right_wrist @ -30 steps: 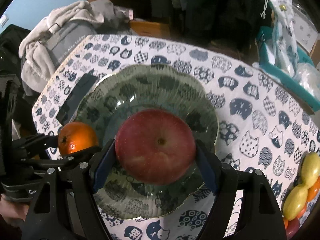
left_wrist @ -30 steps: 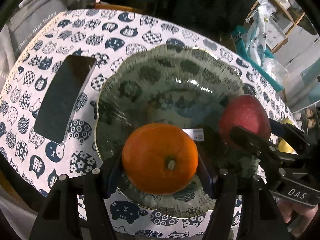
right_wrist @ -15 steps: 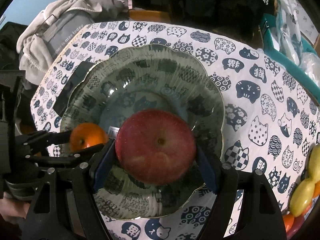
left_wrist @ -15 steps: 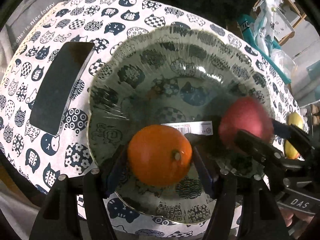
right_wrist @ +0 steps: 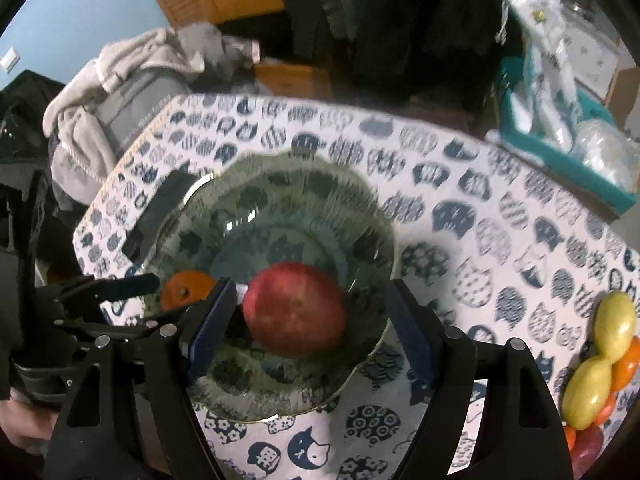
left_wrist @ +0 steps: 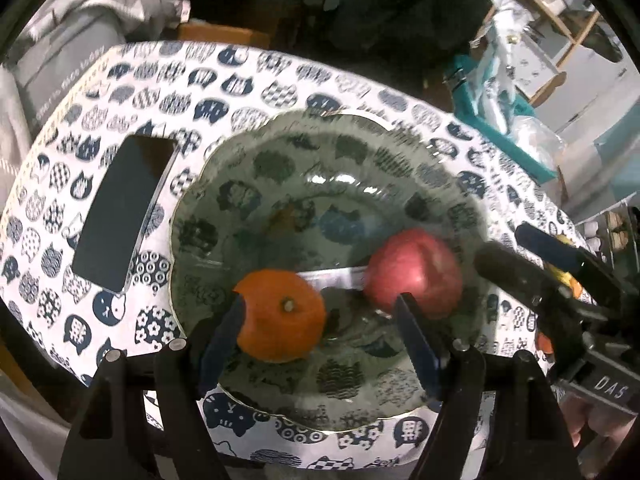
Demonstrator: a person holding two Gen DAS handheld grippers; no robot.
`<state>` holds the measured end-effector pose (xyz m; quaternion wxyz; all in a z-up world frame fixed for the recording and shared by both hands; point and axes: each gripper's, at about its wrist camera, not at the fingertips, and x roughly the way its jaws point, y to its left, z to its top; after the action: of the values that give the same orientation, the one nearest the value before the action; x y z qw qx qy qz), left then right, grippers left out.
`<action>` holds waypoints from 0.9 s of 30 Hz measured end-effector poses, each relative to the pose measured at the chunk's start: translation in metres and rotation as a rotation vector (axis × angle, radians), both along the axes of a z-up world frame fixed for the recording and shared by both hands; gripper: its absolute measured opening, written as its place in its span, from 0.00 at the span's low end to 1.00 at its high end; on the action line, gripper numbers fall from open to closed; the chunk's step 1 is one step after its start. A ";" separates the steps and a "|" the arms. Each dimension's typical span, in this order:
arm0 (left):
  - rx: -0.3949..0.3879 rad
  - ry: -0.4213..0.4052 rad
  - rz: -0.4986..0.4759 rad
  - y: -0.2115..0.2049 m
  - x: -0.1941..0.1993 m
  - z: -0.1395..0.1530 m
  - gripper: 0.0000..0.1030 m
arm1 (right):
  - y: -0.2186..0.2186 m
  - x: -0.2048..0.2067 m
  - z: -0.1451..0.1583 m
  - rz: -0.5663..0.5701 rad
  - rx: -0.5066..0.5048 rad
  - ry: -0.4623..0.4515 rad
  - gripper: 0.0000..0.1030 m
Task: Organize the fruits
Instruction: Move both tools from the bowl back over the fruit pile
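Observation:
A clear glass plate (left_wrist: 280, 184) with a scalloped gold rim sits on the cat-print tablecloth. An orange (left_wrist: 280, 316) and a red apple (left_wrist: 414, 276) lie side by side in its near half. My left gripper (left_wrist: 320, 302) hovers over the orange, its jaws opening. The left pad is close beside the fruit and the right pad is well clear. My right gripper (right_wrist: 310, 285) stands open above the apple (right_wrist: 294, 312), with gaps on both sides. The plate (right_wrist: 280, 192) and part of the orange (right_wrist: 184, 286) also show in the right wrist view.
A black phone (left_wrist: 124, 216) lies left of the plate. Several yellow-green, orange and red fruits (right_wrist: 612, 324) are heaped at the table's right edge. A teal bin (right_wrist: 560, 152) with bags stands beyond the table, and a grey bag with a towel (right_wrist: 120, 104) stands at the far left.
Both grippers have lifted back from the plate. The left jaws spread and the orange now lies loose in the plate. The apple also rests there, no longer pinched by the right pads.

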<state>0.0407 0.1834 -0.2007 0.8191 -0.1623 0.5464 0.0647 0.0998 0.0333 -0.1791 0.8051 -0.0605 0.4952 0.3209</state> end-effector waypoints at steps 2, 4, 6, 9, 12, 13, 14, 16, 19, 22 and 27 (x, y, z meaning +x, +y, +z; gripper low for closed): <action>0.009 -0.025 -0.018 -0.009 0.002 0.008 0.76 | -0.004 -0.001 0.012 -0.011 0.004 -0.043 0.75; 0.009 -0.053 -0.033 -0.016 0.002 0.018 0.76 | -0.009 -0.003 0.024 -0.019 0.015 -0.079 0.75; 0.016 -0.084 -0.048 -0.022 0.002 0.030 0.76 | -0.015 -0.003 0.034 -0.035 0.033 -0.101 0.75; 0.031 -0.132 -0.065 -0.031 0.001 0.049 0.76 | -0.024 -0.004 0.050 -0.058 0.051 -0.139 0.75; 0.052 -0.176 -0.081 -0.040 0.000 0.066 0.76 | -0.035 -0.007 0.067 -0.081 0.072 -0.177 0.75; 0.055 -0.188 -0.086 -0.042 0.000 0.071 0.76 | -0.038 -0.008 0.073 -0.089 0.077 -0.190 0.75; 0.055 -0.203 -0.093 -0.045 -0.001 0.076 0.76 | -0.042 -0.009 0.079 -0.096 0.081 -0.203 0.75; 0.049 -0.220 -0.099 -0.051 -0.003 0.086 0.76 | -0.049 -0.011 0.089 -0.109 0.088 -0.226 0.75; 0.057 -0.255 -0.125 -0.061 -0.006 0.099 0.76 | -0.062 -0.015 0.105 -0.127 0.103 -0.260 0.76; 0.050 -0.276 -0.155 -0.073 -0.006 0.108 0.76 | -0.072 -0.020 0.117 -0.144 0.095 -0.302 0.77; 0.040 -0.283 -0.194 -0.092 -0.004 0.113 0.76 | -0.095 -0.026 0.131 -0.171 0.100 -0.333 0.77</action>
<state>0.0367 0.0911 -0.0872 0.8934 -0.1000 0.4371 -0.0272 0.0737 -0.0618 -0.0477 0.9022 -0.0304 0.3421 0.2608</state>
